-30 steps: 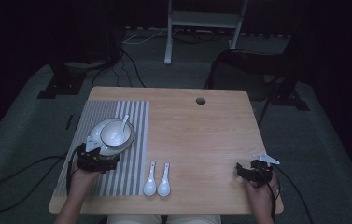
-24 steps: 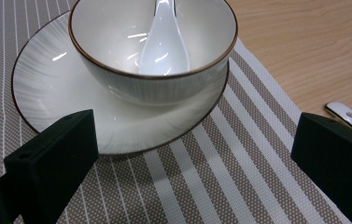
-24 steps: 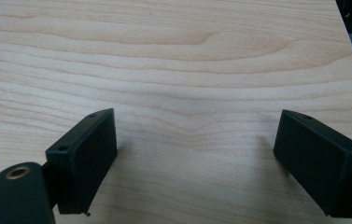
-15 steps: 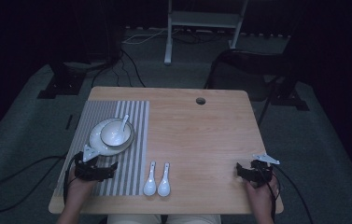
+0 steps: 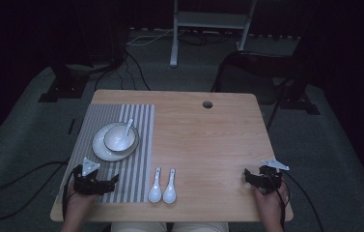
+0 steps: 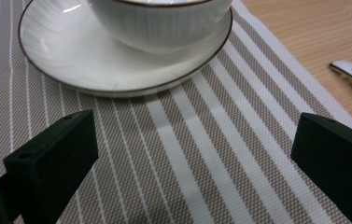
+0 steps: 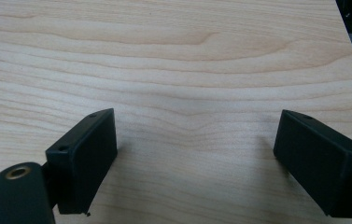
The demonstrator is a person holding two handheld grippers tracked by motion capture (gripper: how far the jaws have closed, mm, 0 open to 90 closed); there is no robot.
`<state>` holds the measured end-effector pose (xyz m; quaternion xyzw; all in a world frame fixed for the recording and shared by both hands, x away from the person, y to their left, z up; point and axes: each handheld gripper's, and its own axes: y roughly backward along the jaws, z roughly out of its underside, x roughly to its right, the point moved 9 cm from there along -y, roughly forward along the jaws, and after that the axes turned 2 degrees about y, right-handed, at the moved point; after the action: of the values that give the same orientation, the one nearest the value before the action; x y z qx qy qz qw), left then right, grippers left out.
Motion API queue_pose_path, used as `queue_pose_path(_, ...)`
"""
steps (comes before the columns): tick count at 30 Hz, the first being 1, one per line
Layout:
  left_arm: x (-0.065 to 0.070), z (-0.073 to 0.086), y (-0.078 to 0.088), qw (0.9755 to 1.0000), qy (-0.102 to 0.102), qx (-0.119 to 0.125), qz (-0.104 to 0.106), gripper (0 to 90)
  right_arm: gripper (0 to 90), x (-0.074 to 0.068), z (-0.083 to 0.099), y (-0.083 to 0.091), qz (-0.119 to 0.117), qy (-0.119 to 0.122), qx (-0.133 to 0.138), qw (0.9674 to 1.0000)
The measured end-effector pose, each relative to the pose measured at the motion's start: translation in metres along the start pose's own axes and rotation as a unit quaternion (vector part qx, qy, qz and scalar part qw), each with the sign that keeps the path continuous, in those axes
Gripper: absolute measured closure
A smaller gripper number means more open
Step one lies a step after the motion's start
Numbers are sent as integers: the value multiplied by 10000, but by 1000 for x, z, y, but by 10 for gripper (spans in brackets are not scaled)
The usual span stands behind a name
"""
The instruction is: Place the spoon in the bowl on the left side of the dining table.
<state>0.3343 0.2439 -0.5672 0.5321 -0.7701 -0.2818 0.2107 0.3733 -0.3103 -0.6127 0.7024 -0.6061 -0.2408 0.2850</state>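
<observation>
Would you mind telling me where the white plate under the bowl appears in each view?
High view: plate left of centre, on the striped mat.
Left gripper view: plate at top, beyond the open jaws.
Right gripper view: bare wooden table there.
Shared landmark: the striped mat.

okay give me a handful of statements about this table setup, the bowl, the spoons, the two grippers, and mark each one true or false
1. The white ribbed bowl sits on the white gold-rimmed saucer. True.
2. Two white ceramic spoons lie inside the bowl. False: those two lie side by side on the bare wooden table, beside the striped grey placemat; a third spoon rests in the bowl.
3. The left gripper is open, over the placemat. True.
4. The right gripper is shut on a spoon. False: its jaws stand wide apart over bare wood, holding nothing.
5. The saucer stands on the placemat. True.
</observation>
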Motion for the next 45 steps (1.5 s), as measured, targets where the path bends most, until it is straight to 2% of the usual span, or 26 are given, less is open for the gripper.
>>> queue_pose_path(13, -14, 21, 14, 9997, 185, 54, -116, 7, 127, 0, 0, 0, 1, 1, 1, 10000)
queue_pose_path(16, -16, 25, 17, 9998, 145, 44, -163, 7, 127, 0, 0, 0, 1, -1, 0, 10000)
queue_pose_path(18, -16, 29, 19, 9998, 130, 33, -118, 7, 127, 0, 0, 0, 1, 2, 1, 10000)
queue_pose_path(25, -25, 38, 25, 9992, 342, 129, -164, 7, 127, 0, 0, 0, 2, 1, 1, 10000)
queue_pose_path(29, -30, 43, 29, 9982, 538, 234, -149, 8, 127, 0, 0, 0, 2, -2, 0, 10000)
queue_pose_path(30, -31, 45, 29, 9983, 531, 190, -156, 7, 127, 0, 0, 0, 2, 1, 1, 10000)
queue_pose_path(34, -35, 53, 27, 9983, 525, 119, -238, 7, 127, 0, 0, 0, 2, -2, 1, 10000)
queue_pose_path(39, -43, 55, 31, 9967, 667, 249, -395, 7, 127, 0, 0, 0, 2, 1, 1, 10000)
queue_pose_path(45, -44, 56, 33, 9962, 647, 287, -504, 7, 127, 0, 0, 0, 1, 0, 1, 10000)
